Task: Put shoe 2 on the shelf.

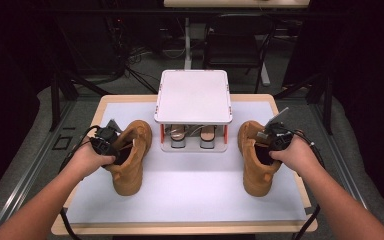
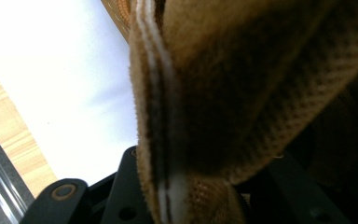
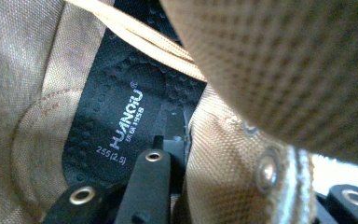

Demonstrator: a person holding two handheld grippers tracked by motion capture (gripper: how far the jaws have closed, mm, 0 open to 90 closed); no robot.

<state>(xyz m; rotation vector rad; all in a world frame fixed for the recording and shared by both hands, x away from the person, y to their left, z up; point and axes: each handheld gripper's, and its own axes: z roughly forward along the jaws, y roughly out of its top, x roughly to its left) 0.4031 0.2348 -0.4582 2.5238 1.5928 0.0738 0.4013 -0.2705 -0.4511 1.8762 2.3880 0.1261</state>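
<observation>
Tan suede boots stand one on each side of a small white shoe rack [image 1: 193,97] at the middle of a table [image 1: 190,200] covered with a white mat. The rack has a flat white top and an open lower shelf with a pair of pale shoes [image 1: 193,136] tucked inside.

To the left of the rack, the left boot [image 1: 130,162] stands on the mat near it, not touching. A person's left hand holds the left gripper [image 1: 105,145] at the boot's open collar. In the left gripper view, the collar wall [image 2: 205,116] stands between the two black fingers, one on each side of it, closed to a narrow gap; whether the pads press the suede I cannot tell.

To the right of the rack, the right boot [image 1: 257,165] stands on the mat, also near the rack and apart from it. The right hand holds the right gripper [image 1: 275,142] at this boot's collar. In the right gripper view, one finger [image 3: 151,182] reaches down inside the boot above a black insole [image 3: 116,126] with white print, and the other sits outside the collar wall [image 3: 233,172], so the wall lies between them at a narrow gap. A metal eyelet [image 3: 266,170] shows on that wall.
</observation>
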